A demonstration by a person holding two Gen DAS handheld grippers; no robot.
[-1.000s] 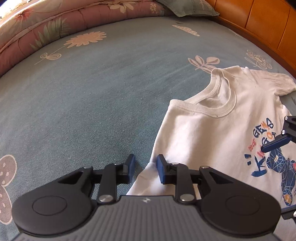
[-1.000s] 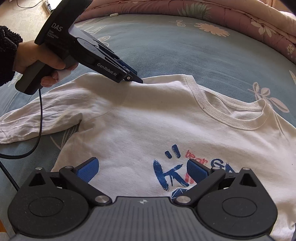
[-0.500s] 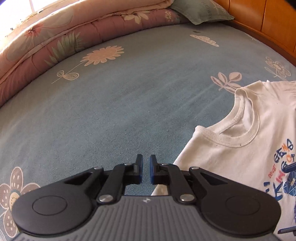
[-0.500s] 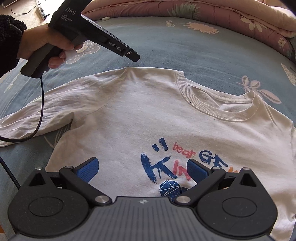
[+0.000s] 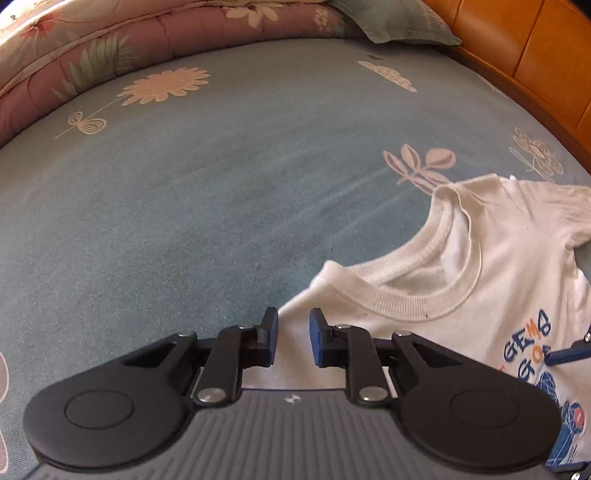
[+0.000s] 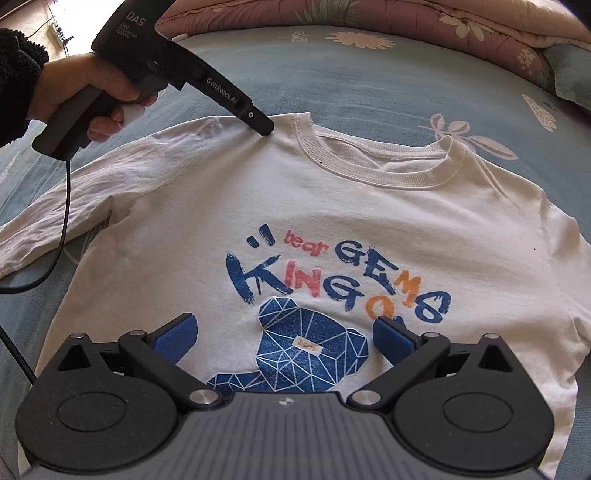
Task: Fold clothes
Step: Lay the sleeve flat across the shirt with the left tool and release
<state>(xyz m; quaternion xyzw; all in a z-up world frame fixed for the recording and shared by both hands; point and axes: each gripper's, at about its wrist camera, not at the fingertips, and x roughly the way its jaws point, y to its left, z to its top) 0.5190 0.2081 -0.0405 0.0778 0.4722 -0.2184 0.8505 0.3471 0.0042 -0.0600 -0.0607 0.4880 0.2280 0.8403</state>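
White T-shirt (image 6: 332, 206) flat on blue bedsheet (image 5: 184, 206), quilt (image 5: 110, 48) beyond.

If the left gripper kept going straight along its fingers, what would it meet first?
Most likely the white T-shirt: the left gripper, jaws opening with nothing between them, points down at its shoulder beside the collar, though depth is unclear.

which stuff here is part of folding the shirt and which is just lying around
Part of the job: white t-shirt, left gripper, right gripper.
Just lying about: folded quilt, pillow, wooden headboard.
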